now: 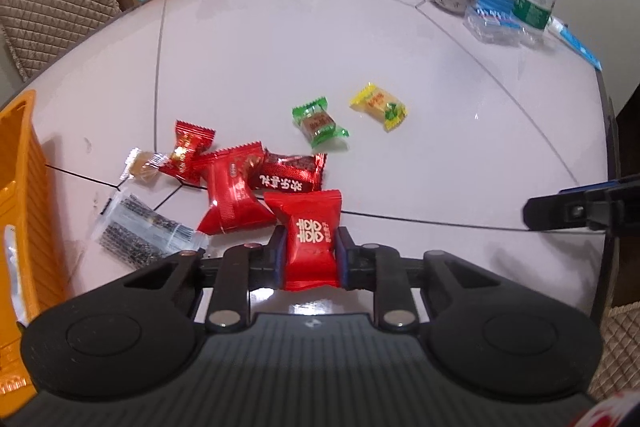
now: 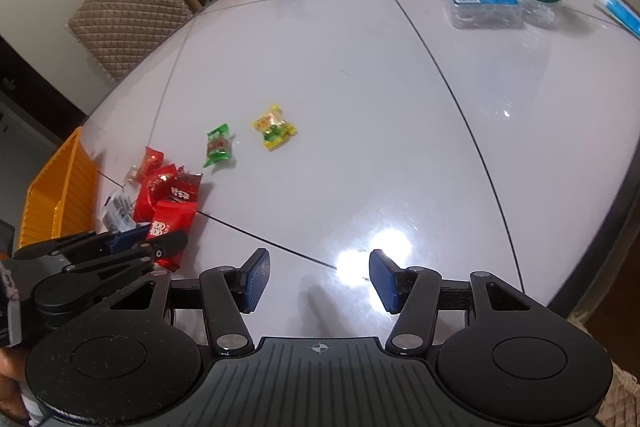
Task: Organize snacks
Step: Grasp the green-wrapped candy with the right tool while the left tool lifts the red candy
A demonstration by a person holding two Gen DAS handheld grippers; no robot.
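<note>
The left gripper (image 1: 309,255) is clamped on a red candy w/ a white double-happiness mark (image 1: 313,235), pads pinching both sides of the wrapper at the near edge of the snack pile on the white desk (image 1: 360,47). The right gripper (image 2: 318,279) sits w/ jaws wide apart, nothing between them, over bare desk. The orange basket (image 1: 20,187) stands just left of the pile, prob. the destination. To do this step well: lift straight up before swinging left, so the held candy doesn't drag the big red packet (image 1: 230,199) or the dark-red one (image 1: 288,173) touching it. Keep the squeeze steady, since the foil looks slippery. Green candy (image 1: 318,123) and yellow candy (image 1: 379,105) lie apart, farther out.
</note>
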